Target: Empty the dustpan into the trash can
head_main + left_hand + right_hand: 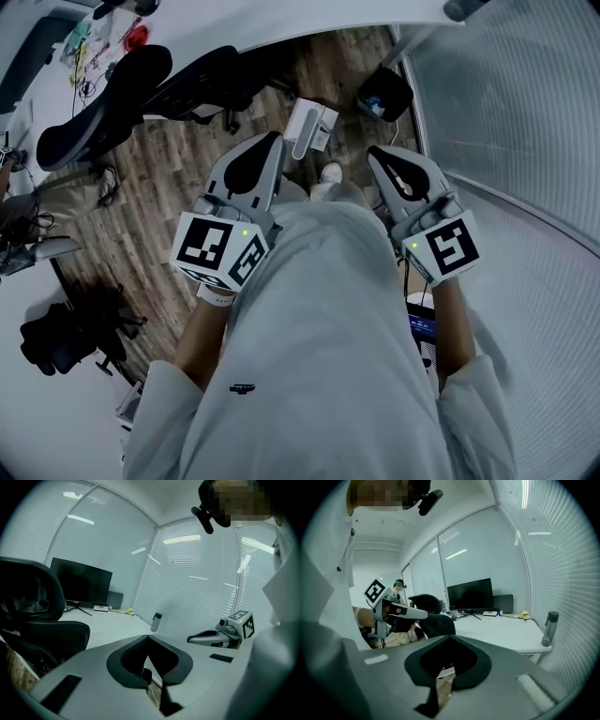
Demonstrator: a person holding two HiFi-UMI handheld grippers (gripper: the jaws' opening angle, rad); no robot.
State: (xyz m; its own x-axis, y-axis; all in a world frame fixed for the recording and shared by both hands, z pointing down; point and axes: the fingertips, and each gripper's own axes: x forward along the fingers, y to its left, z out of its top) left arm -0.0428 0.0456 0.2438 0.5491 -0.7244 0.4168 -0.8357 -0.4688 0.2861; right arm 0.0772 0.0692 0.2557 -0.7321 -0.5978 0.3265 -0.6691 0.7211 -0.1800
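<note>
Closest to the head camera is the person's pale shirt [328,328], which fills the lower middle of the view, with both forearms reaching forward past it. The left gripper [272,142] and the right gripper [377,155] are held side by side over the wooden floor [169,216], well apart from each other, both pointing away from the body. Between and beyond their tips, past a pale shoe [330,172], a white thing that looks like the dustpan [309,129] stands on the floor. Neither tool touches it. The dark trash can [384,94] sits just to its right, near the ribbed glass wall [525,112]. A black office chair [103,103] stands to the left. In the left gripper view the two black pads meet at their tips with nothing caught between them. Beyond them lie a white desk [117,630], a dark monitor [82,581] and a bottle [156,621], and the right gripper shows off to the side. In the right gripper view the pads are likewise pressed together and empty. The left gripper shows at the left, and the same desk, monitor and bottle lie behind. Neither gripper view shows the dustpan or the trash can.
</note>
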